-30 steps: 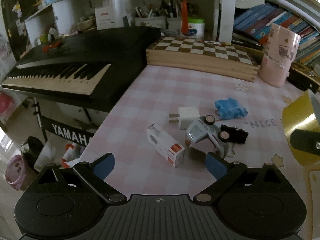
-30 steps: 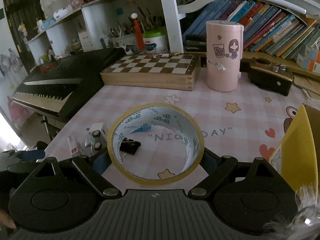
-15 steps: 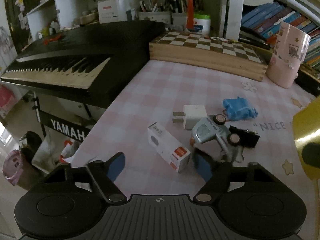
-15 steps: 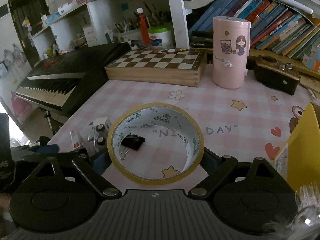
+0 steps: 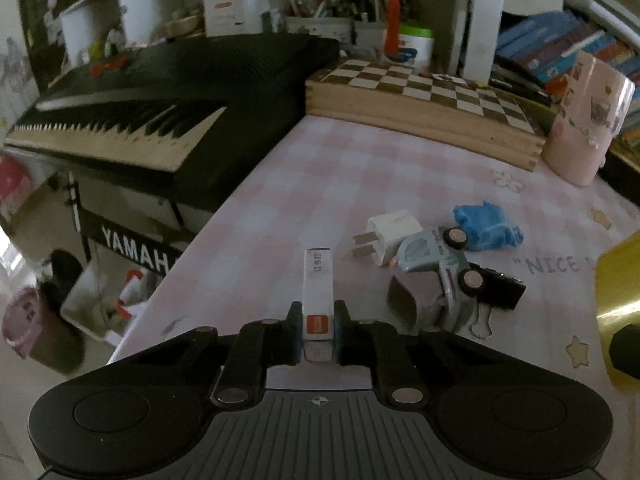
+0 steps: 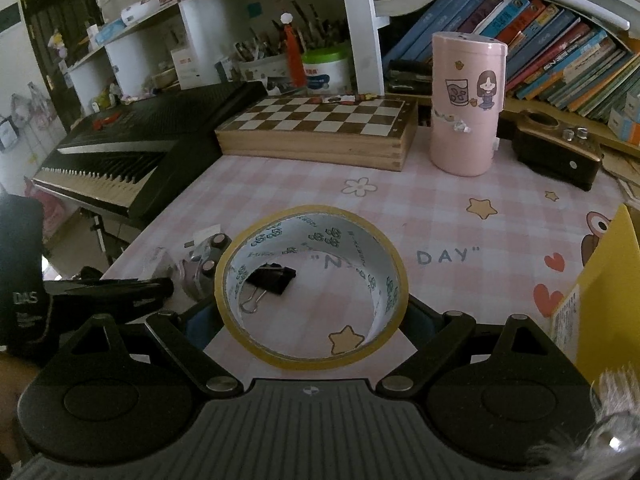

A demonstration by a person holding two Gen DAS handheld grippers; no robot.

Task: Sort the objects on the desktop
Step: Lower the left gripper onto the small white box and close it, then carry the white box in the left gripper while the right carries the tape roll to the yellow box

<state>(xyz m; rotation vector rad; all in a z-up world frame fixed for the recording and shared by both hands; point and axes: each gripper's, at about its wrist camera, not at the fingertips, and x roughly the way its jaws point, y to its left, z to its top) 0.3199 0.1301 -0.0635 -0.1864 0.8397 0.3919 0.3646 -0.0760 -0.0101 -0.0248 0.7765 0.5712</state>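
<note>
My left gripper [image 5: 317, 330] is shut on a small white box with an orange end [image 5: 318, 284], held just above the pink checked desk mat [image 5: 320, 184]. To its right lie a white plug adapter [image 5: 386, 236], a toy car on its side [image 5: 438, 264], a black binder clip [image 5: 500, 290] and a blue crumpled thing [image 5: 486, 230]. My right gripper [image 6: 312, 320] is shut on a yellow tape roll [image 6: 312, 284], held upright over the mat. The binder clip [image 6: 272, 278] shows through the roll's hole.
A black keyboard [image 5: 160, 100] lies along the left edge of the desk. A wooden chessboard box [image 6: 320, 128] and a pink cylinder [image 6: 464, 104] stand at the back. A yellow box [image 6: 604, 292] is at the right. Books fill the back shelf.
My left gripper moved onto the small white box and shut on it, turning it end-on. The right gripper still holds the tape roll, shifted slightly.
</note>
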